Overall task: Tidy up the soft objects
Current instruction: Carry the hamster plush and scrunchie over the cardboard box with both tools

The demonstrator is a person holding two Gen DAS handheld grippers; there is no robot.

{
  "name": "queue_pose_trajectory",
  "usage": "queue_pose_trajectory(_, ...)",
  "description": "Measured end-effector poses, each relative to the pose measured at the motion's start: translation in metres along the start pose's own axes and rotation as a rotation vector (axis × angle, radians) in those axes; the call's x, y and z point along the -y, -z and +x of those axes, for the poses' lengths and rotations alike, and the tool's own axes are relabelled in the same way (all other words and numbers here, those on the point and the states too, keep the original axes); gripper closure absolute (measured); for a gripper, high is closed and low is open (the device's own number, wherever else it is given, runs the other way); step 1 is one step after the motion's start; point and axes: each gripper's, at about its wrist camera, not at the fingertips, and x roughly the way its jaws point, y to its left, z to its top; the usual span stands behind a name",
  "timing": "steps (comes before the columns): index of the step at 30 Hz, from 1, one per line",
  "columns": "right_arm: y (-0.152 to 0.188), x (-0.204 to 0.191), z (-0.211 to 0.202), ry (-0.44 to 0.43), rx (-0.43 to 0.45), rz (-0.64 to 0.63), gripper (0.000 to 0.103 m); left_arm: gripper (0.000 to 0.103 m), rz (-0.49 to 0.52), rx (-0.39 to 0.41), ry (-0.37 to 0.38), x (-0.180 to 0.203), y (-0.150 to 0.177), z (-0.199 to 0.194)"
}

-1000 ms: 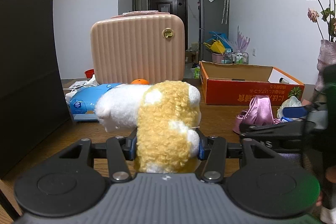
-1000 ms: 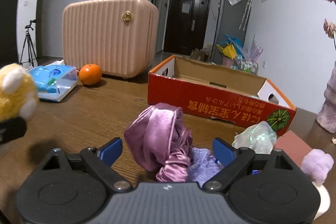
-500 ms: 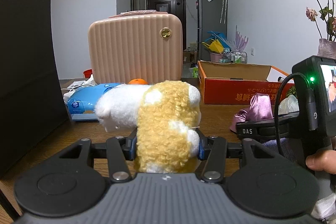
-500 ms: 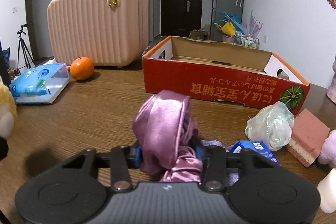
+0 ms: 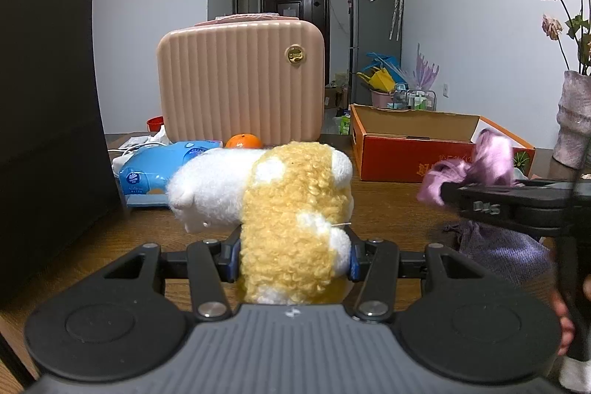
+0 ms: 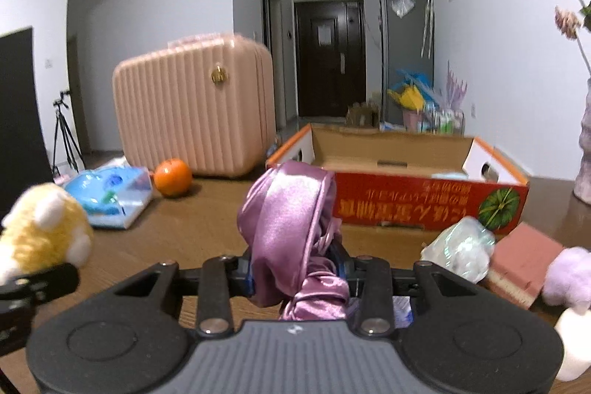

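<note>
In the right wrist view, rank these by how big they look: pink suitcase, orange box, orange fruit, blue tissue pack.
1. pink suitcase and orange box: alike in apparent size, and both lie at an angle, so I won't rank them.
2. blue tissue pack, though it lies nearer the camera.
3. orange fruit, clearly smallest.

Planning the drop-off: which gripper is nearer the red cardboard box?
Right. The right gripper, shut on the purple satin cloth, sits just in front of the red cardboard box. The left gripper, holding the plush toy, is farther off to the box's left.
</note>
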Motion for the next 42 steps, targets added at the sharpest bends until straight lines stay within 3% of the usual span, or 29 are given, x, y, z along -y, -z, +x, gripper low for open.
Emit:
queue_pose_trajectory(6,0.002,0.018,-0.033,-0.009,0.084,0.010,0.067,0.053,0.000,-0.001,-0.001,0.001,0.001,-0.001)
queue_pose_trajectory(14,0.011,0.038,-0.060,0.013,0.128,-0.003,0.067,0.053,0.004,-0.004,-0.004,0.001,0.002,0.000)
queue_pose_trajectory(42,0.002,0.072,-0.071,0.076,0.231,0.040,0.067,0.053,0.019,0.020,-0.005,0.021,-0.004,0.005)
